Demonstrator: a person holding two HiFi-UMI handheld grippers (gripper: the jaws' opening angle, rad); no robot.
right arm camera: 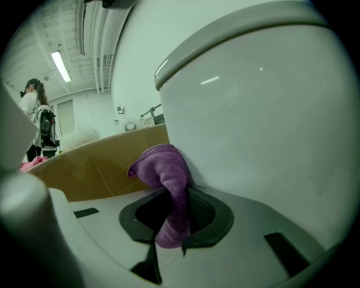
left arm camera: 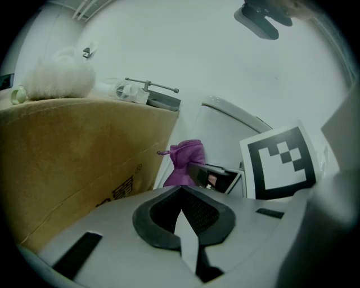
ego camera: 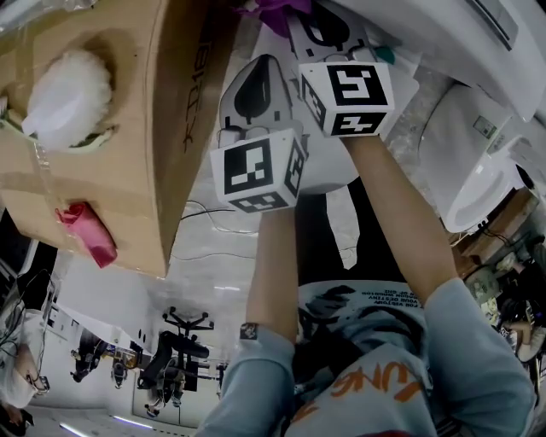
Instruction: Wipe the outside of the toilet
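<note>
A purple cloth (right arm camera: 166, 179) hangs out of my right gripper (right arm camera: 174, 220), which is shut on it. The cloth's bunched top is pressed against the white outer wall of the toilet tank (right arm camera: 259, 129), just below the lid's rim. In the head view the toilet (ego camera: 478, 175) lies at the right, and the cloth (ego camera: 275, 12) shows at the top edge. My left gripper (left arm camera: 181, 211) is shut with nothing between its jaws. It sits just left of the right gripper, and from it I see the cloth (left arm camera: 185, 162) and the tank (left arm camera: 225, 132) ahead.
A tall cardboard box (ego camera: 128, 145) stands close on the left, next to the tank, with a white fluffy bundle (ego camera: 70, 96) and a pink item (ego camera: 85, 235) on it. A person (right arm camera: 35, 115) stands far off in the background.
</note>
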